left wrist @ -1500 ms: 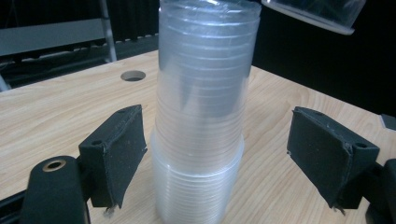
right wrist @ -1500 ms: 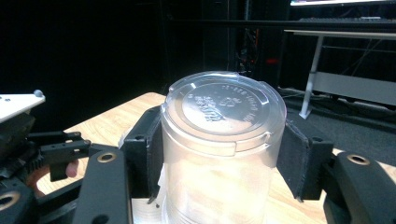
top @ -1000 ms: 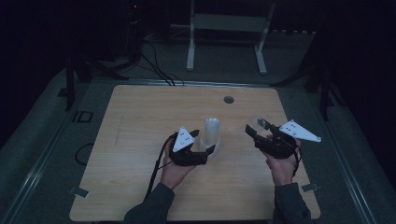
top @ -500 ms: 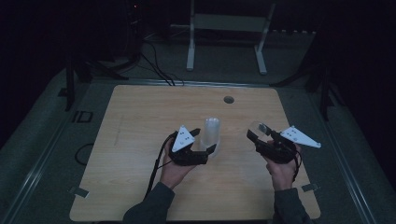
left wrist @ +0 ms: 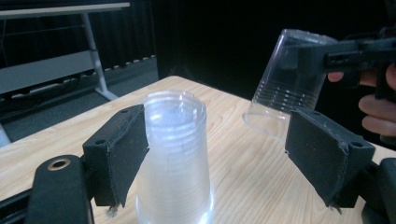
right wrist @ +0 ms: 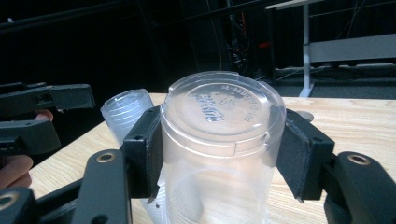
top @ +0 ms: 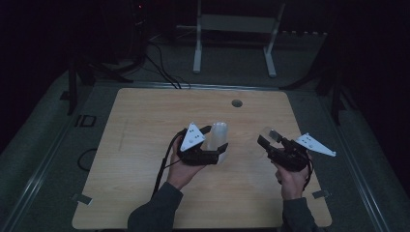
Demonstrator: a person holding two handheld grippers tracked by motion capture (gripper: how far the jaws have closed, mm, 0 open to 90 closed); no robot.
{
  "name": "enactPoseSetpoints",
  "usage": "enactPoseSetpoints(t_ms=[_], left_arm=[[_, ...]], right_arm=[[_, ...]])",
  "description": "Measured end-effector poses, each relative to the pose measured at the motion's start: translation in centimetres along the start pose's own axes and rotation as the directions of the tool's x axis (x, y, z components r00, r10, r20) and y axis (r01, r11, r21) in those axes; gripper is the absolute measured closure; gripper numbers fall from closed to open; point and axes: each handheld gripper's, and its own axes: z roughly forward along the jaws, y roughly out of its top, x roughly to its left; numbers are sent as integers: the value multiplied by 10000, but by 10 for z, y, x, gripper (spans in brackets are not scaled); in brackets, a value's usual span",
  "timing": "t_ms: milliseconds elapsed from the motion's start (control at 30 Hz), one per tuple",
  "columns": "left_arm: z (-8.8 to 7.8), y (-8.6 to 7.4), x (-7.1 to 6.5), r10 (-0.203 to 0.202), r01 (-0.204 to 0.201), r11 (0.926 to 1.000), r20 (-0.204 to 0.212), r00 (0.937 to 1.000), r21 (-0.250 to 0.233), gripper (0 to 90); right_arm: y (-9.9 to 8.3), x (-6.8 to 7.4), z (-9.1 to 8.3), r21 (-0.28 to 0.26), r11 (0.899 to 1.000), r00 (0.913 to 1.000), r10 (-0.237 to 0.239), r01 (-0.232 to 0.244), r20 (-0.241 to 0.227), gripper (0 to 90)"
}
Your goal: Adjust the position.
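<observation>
Stack of clear plastic cups (left wrist: 173, 158) stands upside down on the wooden table (top: 145, 125), roughly mid-table, slightly toward the person's side. Left gripper (left wrist: 217, 154) sits around the stack: one pad touches the stack's side, the other pad stands well clear, so nothing is pinched; the jaws have just been closing, with the stack between them. In the high view the left gripper (top: 212, 145) sits low by the stack (top: 218, 135), with the left hand (top: 181, 166) under it. Right gripper (right wrist: 219, 154) is clamped on a single clear cup (right wrist: 222, 140), bottom end toward the camera, both pads pressed on its sides. From the left gripper view that cup (left wrist: 287, 88) hangs tilted, apparently off the table, though the dim high view makes this hard to confirm. The two grippers are well apart.
</observation>
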Motion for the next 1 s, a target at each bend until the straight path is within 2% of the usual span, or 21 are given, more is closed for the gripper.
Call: enactPoseSetpoints(t_ms=[300,700,1000], left_arm=[[9,10,-2,208,-209,9997,143,9997,106,208],[27,17,-15,418,-433,9988,577,9975,247,214],[37,18,-23,584,-621,9972,840,9948,413,221]], right_arm=[[-4,-2,-1,-82,9994,9995,328,-328,-19,395],[-5,-3,-3,-356,9951,9954,909,-920,-307,397],[-7,-5,-3,-449,9876,9874,1482,-1507,-548,397]])
